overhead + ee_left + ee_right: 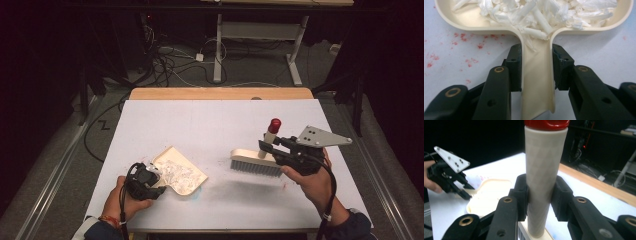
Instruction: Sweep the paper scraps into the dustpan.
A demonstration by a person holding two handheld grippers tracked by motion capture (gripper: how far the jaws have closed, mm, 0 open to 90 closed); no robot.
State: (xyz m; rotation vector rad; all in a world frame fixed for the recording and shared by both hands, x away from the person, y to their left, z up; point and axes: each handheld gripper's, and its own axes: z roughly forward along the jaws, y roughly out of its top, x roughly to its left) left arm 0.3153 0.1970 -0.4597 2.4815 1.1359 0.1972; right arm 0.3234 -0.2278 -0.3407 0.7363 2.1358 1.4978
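Observation:
A cream dustpan [180, 172] lies on the white table [210, 125] at the front left, holding several white paper shreds [544, 12]. My left gripper [156, 189] is shut on the dustpan's handle [537, 82], one pad pressing each side. A cream brush [255, 162] with grey bristles and a red-capped handle [271, 131] hangs just above the table at the right. My right gripper [265, 146] is shut on the brush handle [544, 182], which stands upright between the jaws. In the right gripper view the dustpan [489, 195] and the left gripper [464, 191] lie farther off at the left.
Faint red specks [461, 45] mark the tabletop beside the dustpan. A wooden strip [220, 93] edges the table's far side. Beyond it stand a desk frame [260, 45] and loose cables [170, 60] on the floor.

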